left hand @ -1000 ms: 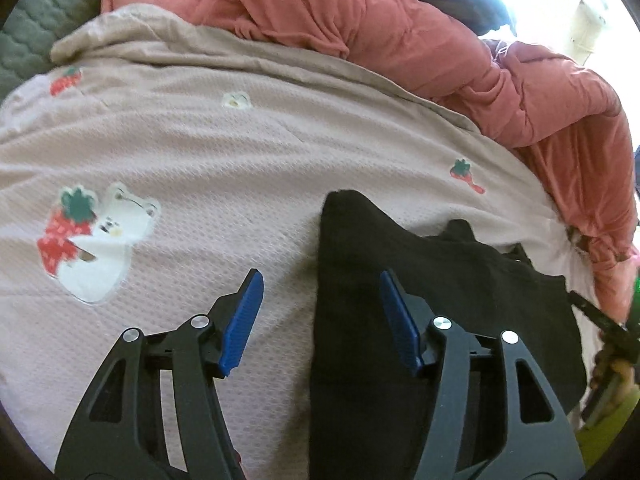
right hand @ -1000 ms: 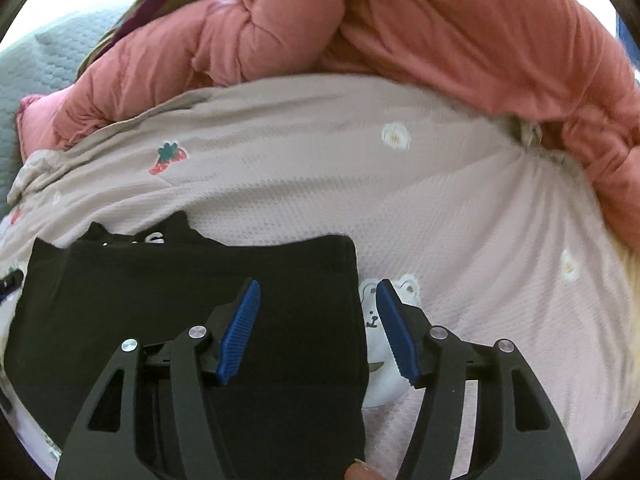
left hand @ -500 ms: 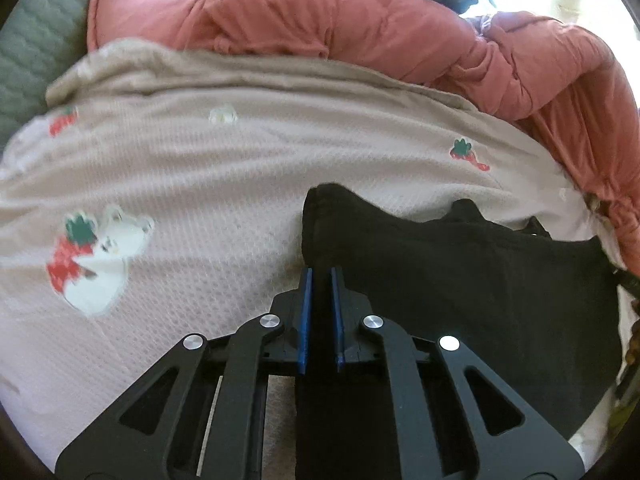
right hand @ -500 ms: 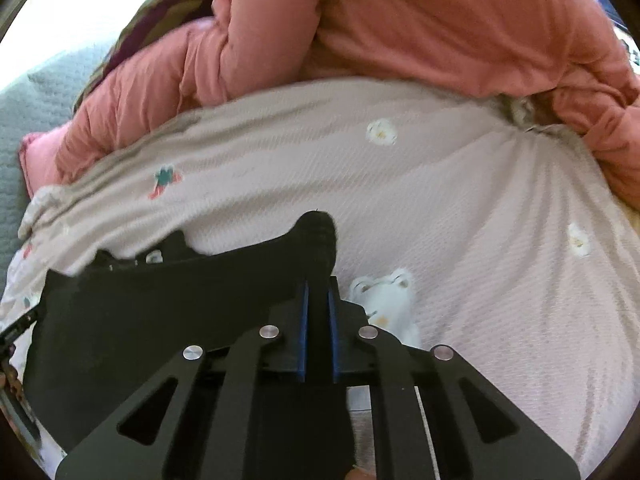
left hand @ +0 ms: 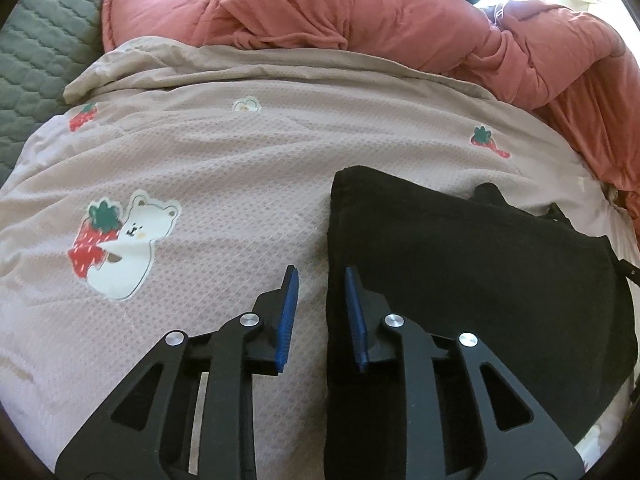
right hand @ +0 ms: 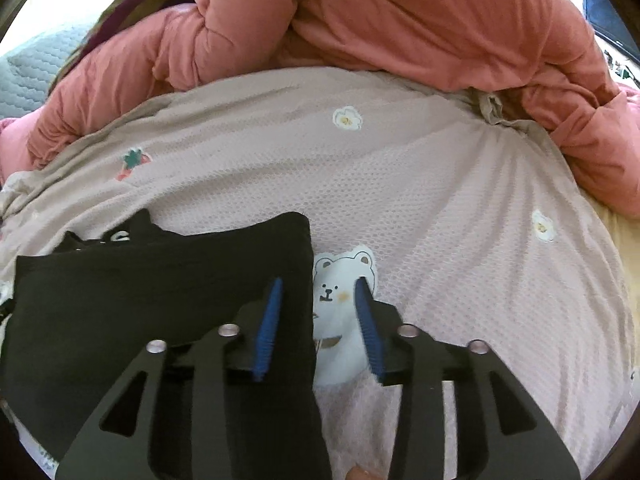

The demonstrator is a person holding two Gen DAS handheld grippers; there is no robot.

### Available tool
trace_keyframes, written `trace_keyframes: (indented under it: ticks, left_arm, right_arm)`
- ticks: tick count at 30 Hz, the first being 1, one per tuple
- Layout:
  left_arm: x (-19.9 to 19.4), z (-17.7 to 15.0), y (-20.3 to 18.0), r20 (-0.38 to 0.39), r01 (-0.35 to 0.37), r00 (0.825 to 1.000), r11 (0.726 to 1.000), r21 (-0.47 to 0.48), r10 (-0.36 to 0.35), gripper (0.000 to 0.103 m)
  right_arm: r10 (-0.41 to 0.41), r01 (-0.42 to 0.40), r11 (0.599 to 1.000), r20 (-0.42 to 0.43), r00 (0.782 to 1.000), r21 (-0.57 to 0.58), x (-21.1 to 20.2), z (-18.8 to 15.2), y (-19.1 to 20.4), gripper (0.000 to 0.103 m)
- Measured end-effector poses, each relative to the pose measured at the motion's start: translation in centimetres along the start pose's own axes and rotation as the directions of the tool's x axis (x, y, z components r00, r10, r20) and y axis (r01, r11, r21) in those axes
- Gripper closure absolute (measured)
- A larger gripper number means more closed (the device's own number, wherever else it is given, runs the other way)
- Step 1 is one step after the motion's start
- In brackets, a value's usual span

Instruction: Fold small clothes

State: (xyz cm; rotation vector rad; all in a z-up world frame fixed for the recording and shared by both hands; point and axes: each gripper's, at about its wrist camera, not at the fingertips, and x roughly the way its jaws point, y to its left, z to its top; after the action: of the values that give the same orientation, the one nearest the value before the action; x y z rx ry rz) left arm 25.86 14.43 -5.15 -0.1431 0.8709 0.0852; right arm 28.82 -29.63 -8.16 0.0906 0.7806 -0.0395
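Observation:
A small black garment (left hand: 460,264) lies flat and folded on a pale pink blanket (left hand: 240,168) printed with bears and strawberries. My left gripper (left hand: 318,276) is open and straddles the garment's left edge. In the right wrist view the same garment (right hand: 140,280) lies at lower left, and my right gripper (right hand: 318,286) is open astride its right edge, over a bear print (right hand: 340,280). Neither gripper holds the cloth.
A bulky salmon-pink duvet (left hand: 380,28) is piled along the far side and right of the blanket; it also fills the top of the right wrist view (right hand: 420,20). A grey quilted mattress (left hand: 36,48) shows at far left.
Both grippers closed on the garment's side edges half a second ago and lifted them slightly. Now both have opened and the garment lies flat again.

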Motion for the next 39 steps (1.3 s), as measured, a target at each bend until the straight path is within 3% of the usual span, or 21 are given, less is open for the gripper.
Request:
trace_keyframes:
  ticks: [4,8,19,27,39]
  left_arm:
    - [-1.1,-0.3,0.1,0.011,-0.013,1.0,1.0,-0.01,0.013,0.081]
    - [-2.5,-0.6,0.3,0.028,-0.018,0.999,1.0,-0.022,0.019,0.069]
    - [-4.9,-2.1,0.5,0.031,-0.039,0.999,0.999,-0.022,0.04,0.044]
    - [-6.2,-2.2,1.2,0.039,-0.038,0.998,0.998,-0.044,0.04,0.024]
    - [-6.1,-1.7,3.8,0.007,-0.026,1.0,0.99,-0.136,0.027,0.014]
  right_arm:
    - [0.025,-0.024,0.999,0.04,0.999,-0.031,-2.5,-0.7,0.9,0.049]
    - [0.071,-0.066,0.995,0.06,0.996,-0.078,-4.6,-1.9,2.2,0.039]
    - [0.233,-0.221,0.944,0.022,0.972,-0.245,-8.3,-5.8,9.3,0.021]
    - [0.334,-0.309,0.857,-0.014,0.943,-0.412,-10.6,-8.0,16.5,0.014]
    - [0.38,-0.352,0.708,-0.091,0.921,-0.613,-11.3,-11.7,26.1,0.013]
